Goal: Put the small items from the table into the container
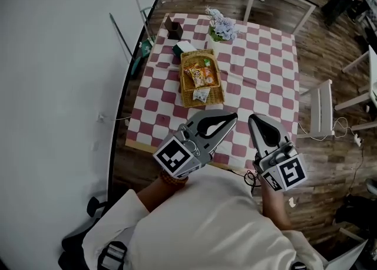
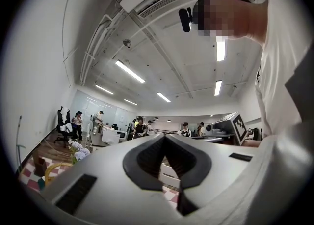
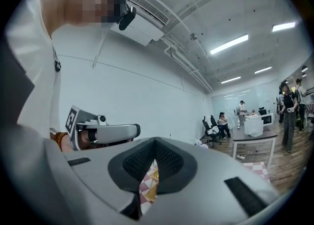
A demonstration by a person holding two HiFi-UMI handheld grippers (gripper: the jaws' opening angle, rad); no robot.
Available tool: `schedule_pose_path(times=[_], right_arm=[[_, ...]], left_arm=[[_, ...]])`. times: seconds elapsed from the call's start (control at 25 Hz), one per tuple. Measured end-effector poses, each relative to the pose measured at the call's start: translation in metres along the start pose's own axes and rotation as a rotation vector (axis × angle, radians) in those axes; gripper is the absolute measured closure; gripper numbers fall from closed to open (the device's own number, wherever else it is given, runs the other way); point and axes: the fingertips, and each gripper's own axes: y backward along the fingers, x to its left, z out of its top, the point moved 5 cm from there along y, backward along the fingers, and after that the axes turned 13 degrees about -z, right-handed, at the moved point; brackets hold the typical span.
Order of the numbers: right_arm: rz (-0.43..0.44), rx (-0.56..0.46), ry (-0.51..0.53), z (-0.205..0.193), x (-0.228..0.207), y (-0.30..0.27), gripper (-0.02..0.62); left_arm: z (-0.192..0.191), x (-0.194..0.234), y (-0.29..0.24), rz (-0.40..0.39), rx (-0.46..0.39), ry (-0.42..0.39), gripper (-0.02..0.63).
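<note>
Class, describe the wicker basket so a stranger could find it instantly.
Find the red-and-white checked table. Toward its left side lies a yellow woven wicker basket, just nearer than a small green-and-white box. It alone holds colourful snack packets.

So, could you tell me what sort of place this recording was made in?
Most likely an open-plan office or lab: people among white desks, black office chairs and long ceiling strip lights fill the room. The checked-cloth table with its wicker basket looks like a staged test set-up.
</note>
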Motion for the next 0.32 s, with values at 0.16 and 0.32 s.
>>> schedule_pose_path(times=[0.16, 0.32], right_arm=[[0.003, -0.003, -0.004, 0.001, -0.0002, -0.0013, 0.58], [0.006, -0.006, -0.005, 0.0013, -0.0018, -0.0006, 0.58]], left_arm=[[-0.0005, 0.001, 0.0019, 0.007, 0.007, -0.004, 0.58], [-0.0018, 0.0001, 0.0007, 0.011, 0.011, -0.001, 0.58]])
